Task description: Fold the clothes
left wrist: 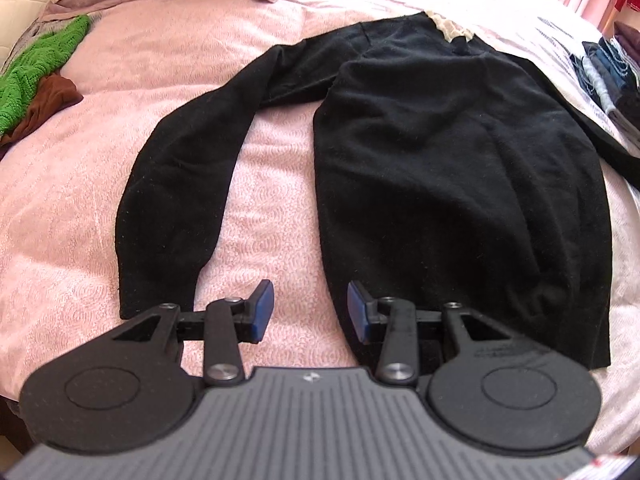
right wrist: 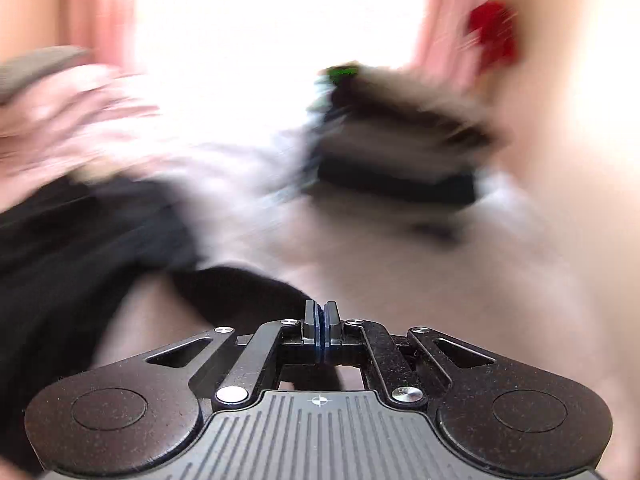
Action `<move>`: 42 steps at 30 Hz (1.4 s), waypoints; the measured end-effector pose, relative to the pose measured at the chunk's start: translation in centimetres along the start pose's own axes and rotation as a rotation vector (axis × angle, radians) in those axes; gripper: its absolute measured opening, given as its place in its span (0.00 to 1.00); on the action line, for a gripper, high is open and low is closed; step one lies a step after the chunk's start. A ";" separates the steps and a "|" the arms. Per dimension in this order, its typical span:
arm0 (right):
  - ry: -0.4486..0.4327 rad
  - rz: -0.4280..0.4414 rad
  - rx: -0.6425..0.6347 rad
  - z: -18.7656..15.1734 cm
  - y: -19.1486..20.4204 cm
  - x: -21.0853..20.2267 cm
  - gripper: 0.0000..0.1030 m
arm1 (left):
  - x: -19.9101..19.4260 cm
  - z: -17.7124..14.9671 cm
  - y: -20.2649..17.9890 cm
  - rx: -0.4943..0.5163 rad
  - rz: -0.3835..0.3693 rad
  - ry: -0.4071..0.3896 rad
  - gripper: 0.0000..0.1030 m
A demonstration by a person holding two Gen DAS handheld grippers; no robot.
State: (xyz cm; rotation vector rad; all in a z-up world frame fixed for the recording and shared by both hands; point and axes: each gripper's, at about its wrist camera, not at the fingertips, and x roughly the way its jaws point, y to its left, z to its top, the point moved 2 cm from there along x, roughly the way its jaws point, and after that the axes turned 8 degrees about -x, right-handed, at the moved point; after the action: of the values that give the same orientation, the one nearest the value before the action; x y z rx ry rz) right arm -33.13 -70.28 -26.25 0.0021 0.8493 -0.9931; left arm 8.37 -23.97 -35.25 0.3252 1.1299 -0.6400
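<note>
While the black sweater (left wrist: 440, 168) lies flat on the pink bed (left wrist: 80, 200), the left gripper (left wrist: 310, 312) hovers at six o'clock, jaws apart; the right gripper (right wrist: 320, 320), jaws closed, pinches a sleeve (right wrist: 240, 288).

Left wrist view: elevated, angled down over pink bed (left wrist: 80, 200), whole black sweater (left wrist: 440, 180) in frame. Right wrist view: low, close, motion-blurred. Shared: black sweater (right wrist: 60, 260), bed.
</note>
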 end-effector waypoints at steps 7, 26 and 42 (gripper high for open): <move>0.148 -0.109 0.357 -0.9 -9.4 7.0 0.12 | 0.5 -0.8 -0.7 0.013 -0.014 0.011 0.37; 0.380 0.705 0.635 -16.6 12.0 -3.4 0.49 | 5.1 -6.0 0.7 -0.366 -0.323 0.187 0.24; 0.376 0.902 0.725 -15.6 21.2 -4.0 0.49 | 3.7 -0.1 6.7 -0.206 -0.171 0.089 0.07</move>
State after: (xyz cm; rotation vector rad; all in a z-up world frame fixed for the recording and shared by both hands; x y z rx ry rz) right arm -28.40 -49.46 -42.18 1.1253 0.6638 -0.3826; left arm 13.50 -19.86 -39.20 0.0823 1.3072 -0.6575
